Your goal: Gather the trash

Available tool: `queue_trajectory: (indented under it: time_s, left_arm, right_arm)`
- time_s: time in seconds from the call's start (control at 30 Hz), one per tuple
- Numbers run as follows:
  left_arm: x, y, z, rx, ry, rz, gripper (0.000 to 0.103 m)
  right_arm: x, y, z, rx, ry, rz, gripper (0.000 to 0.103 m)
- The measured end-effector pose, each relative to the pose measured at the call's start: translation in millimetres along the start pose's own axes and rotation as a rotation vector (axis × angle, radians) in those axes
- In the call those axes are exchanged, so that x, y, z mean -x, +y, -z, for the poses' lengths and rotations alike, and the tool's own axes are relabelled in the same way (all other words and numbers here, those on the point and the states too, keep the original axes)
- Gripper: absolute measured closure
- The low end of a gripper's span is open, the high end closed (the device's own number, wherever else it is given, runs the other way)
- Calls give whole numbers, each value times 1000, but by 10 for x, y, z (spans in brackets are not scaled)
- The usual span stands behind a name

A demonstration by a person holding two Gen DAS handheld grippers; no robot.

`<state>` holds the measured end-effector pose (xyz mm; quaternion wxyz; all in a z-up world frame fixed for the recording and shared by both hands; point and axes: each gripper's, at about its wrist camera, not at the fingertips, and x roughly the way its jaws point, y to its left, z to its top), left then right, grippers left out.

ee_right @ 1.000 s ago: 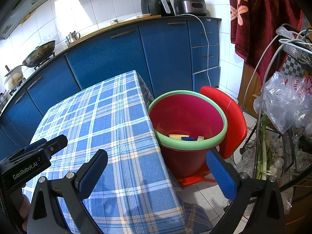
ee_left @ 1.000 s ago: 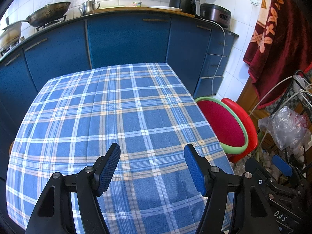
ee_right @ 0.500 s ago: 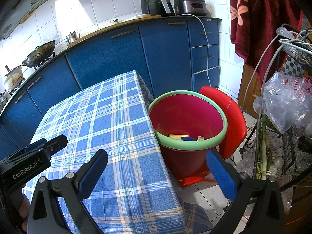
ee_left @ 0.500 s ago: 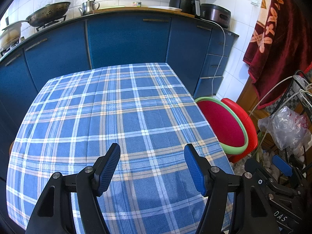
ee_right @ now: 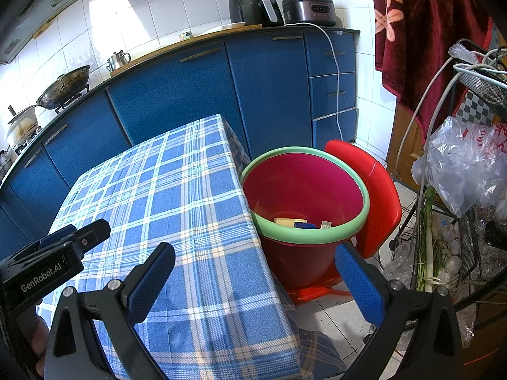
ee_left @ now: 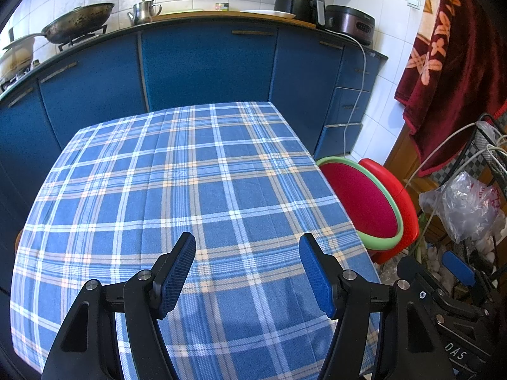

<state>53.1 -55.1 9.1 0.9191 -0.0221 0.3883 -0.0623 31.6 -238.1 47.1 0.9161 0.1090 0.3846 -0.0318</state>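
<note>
A: Left claw (ee_left: 247, 269) spread, empty, above checked tabletop (ee_left: 202, 190). Right claw (ee_right: 253, 281) spread too, empty.

B: Beyond, right of tabletop: red bin (ee_right: 304, 209), trash scraps (ee_right: 301, 222) inside. Probably light, flimsy; best pinched by an edge.

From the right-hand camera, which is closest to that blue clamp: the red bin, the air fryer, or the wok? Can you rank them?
Measured from the right gripper, in the right wrist view:
1. Red bin, on the floor just ahead, beside the table.
2. Air fryer, on the back counter, right end.
3. Wok, on the stove at far left. It looks somewhat farther than the fryer, though the fisheye makes that close.
</note>
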Motion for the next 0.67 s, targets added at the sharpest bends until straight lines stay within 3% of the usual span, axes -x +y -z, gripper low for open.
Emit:
queue_trajectory:
  time_s: [0.67]
  left_arm:
    - [0,-5,-3,0,0,-1,34]
  right_arm:
    - [-1,-1,14,0,-2,5,0]
